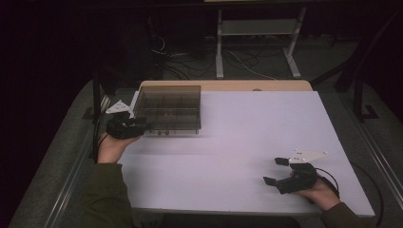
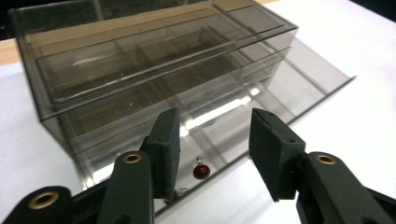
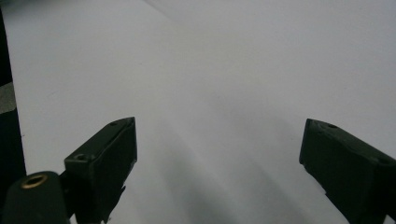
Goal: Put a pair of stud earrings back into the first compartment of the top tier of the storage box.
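box: smoked clear plastic drawer box (image 1: 167, 108), far left of the white table (image 1: 247, 156); two tiers, dividers visible through the walls
drawer: lower drawer (image 2: 280, 88) pulled partway out toward the left gripper, upper one closed and flush
knob: small dark red knob (image 2: 201, 171) on the lower drawer front, low in the left gripper view, between the two jaws but not touched by either
contents: compartments look empty as far as I can tell; tint and glare hide some corners
handling: judged light, rigid, thin-walled; smooth plastic, so slippery on flat faces and likely to skate on the table if pushed or pulled without bracing; could crack or scuff under a hard pinch
grip point: the knob for the drawer, a small target needing centred jaws; for the whole box, pinch a side wall or the top edge, not the open drawer
left gripper: left gripper (image 1: 142, 126) at the near left corner of the box, jaws about half apart, nothing between the pads, no contact seen
right gripper: right gripper (image 1: 277, 171) near right on the table, well apart from the box, jaws spread wide over bare white surface, holding nothing
risk: box sliding or tipping toward the near edge if the drawer is tugged with no counter-hold
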Demonstrator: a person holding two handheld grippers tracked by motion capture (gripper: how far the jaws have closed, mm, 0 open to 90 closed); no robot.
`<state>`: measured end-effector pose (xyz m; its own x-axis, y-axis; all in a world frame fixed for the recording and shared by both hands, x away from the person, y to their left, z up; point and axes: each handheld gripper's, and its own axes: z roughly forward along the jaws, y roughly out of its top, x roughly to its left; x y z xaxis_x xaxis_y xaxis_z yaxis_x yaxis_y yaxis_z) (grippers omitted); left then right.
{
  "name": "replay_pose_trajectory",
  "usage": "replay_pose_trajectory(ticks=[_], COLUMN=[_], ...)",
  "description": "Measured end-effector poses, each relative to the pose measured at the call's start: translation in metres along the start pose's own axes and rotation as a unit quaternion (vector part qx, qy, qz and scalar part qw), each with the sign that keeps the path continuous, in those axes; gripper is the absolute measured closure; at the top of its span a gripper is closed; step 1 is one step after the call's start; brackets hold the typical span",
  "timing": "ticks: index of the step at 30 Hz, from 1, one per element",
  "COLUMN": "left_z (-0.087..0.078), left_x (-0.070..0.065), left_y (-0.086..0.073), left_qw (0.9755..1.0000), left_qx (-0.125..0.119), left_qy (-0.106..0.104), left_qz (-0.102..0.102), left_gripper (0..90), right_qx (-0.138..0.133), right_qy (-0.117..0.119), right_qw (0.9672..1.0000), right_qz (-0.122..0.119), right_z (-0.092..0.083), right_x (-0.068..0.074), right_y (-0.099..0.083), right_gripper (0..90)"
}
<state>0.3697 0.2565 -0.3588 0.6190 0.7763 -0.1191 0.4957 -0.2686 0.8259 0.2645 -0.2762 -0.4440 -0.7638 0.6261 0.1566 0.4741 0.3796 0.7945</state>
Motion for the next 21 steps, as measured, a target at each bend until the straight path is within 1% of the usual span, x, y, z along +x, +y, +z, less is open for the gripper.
replay_pose_trajectory(ticks=[3, 7, 10, 14, 17, 21], left_z=[-0.001, 0.0, 0.002, 0.003, 0.004, 0.006], left_x=[-0.007, -0.018, -0.027, -0.038, -0.047, -0.058], left_y=[0.0, -0.001, -0.004, -0.011, -0.017, -0.027], left_qw=[0.9999, 0.9995, 0.999, 0.9986, 0.9978, 0.9968], left_qx=[-0.006, -0.009, -0.009, -0.009, -0.012, -0.018], left_qy=[-0.014, -0.03, -0.039, -0.044, -0.055, -0.068], left_qz=[0.006, 0.01, 0.02, 0.029, 0.033, 0.039], left_gripper=[46.5, 44.0, 41.3, 35.1, 32.4, 26.2], right_qx=[0.0, -0.001, 0.0, 0.0, 0.0, 0.0], right_qy=[0.0, 0.0, 0.0, 0.001, 0.0, -0.001], right_qw=[1.0, 1.0, 1.0, 1.0, 1.0, 1.0], right_qz=[-0.001, -0.001, -0.001, -0.002, -0.002, 0.0], right_z=[0.0, 0.0, 0.0, 0.0, 0.0, 0.0], right_x=[0.0, 0.0, 0.001, 0.0, 0.0, 0.001], right_y=[0.0, 0.0, 0.0, 0.0, 0.0, 0.0], right_gripper=[10.6, 10.6, 10.6, 10.6, 10.6, 10.6])
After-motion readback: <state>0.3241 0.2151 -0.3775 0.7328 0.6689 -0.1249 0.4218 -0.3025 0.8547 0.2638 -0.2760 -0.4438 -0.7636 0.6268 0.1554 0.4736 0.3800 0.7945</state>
